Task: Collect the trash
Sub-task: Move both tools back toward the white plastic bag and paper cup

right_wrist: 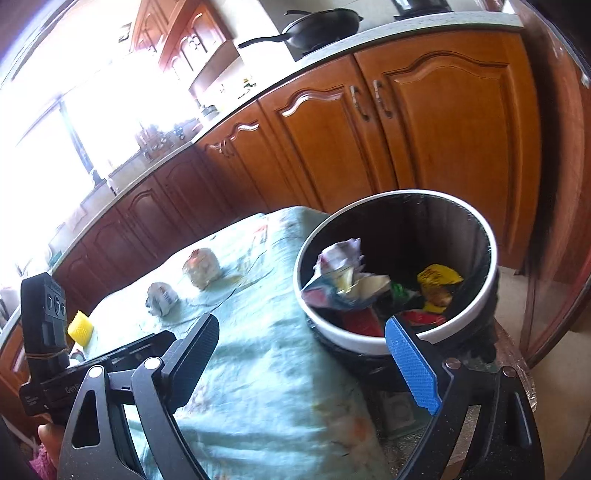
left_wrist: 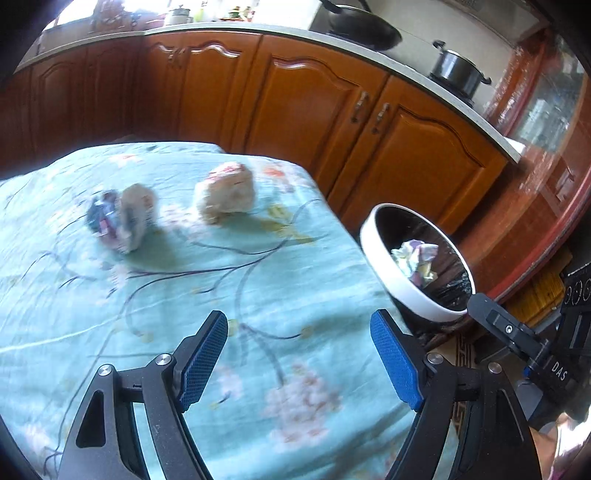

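Observation:
Two crumpled wrappers lie on the teal floral tablecloth (left_wrist: 280, 280): a blue-and-white one (left_wrist: 122, 218) on the left and a pinkish-white one (left_wrist: 225, 192) beyond it. My left gripper (left_wrist: 298, 317) hovers open over the cloth, nothing between its blue pads. Off the table's right edge stands a white-rimmed bin (right_wrist: 480, 225) with a black liner. It holds a crumpled wrapper (right_wrist: 343, 280), a yellow packet (right_wrist: 439, 280) and red scraps. My right gripper (right_wrist: 301, 321) stands open and empty at the bin's near rim. Both table wrappers also show in the right wrist view, the pinkish-white wrapper (right_wrist: 201, 267) and the blue-and-white wrapper (right_wrist: 162, 295).
Brown wooden kitchen cabinets (left_wrist: 303, 99) run behind the table and bin, with a wok (right_wrist: 321, 26) and a pot (left_wrist: 458, 70) on the counter. A small yellow ridged object (right_wrist: 81, 326) sits on the table's left side. A glass-fronted cupboard (left_wrist: 546, 110) stands to the right.

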`<state>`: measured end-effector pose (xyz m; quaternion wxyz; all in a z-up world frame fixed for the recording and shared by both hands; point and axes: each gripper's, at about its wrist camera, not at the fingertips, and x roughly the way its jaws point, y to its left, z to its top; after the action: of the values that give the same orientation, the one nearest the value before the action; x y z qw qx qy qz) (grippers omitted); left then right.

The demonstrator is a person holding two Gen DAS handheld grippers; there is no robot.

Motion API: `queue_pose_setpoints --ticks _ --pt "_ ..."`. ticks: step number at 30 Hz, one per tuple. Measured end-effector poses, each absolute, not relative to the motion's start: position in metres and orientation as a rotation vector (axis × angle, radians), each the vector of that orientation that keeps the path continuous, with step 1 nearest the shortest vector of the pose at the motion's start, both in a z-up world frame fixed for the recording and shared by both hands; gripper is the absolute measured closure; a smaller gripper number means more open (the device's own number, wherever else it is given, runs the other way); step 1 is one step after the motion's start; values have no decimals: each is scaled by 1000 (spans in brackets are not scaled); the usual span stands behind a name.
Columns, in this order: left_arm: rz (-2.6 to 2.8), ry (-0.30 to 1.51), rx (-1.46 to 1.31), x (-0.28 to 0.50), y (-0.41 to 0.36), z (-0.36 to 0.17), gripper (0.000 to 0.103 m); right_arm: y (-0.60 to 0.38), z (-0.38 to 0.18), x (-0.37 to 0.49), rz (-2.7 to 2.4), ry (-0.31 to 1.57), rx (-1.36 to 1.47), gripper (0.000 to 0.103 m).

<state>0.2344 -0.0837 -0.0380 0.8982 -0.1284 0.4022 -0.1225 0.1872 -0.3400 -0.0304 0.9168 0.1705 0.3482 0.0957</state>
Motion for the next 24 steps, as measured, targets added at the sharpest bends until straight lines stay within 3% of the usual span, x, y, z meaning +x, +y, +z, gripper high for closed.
queue_pose_setpoints --ticks 24 --pt "-16 795 -315 201 30 -35 23 -219 -49 221 368 772 262 10"
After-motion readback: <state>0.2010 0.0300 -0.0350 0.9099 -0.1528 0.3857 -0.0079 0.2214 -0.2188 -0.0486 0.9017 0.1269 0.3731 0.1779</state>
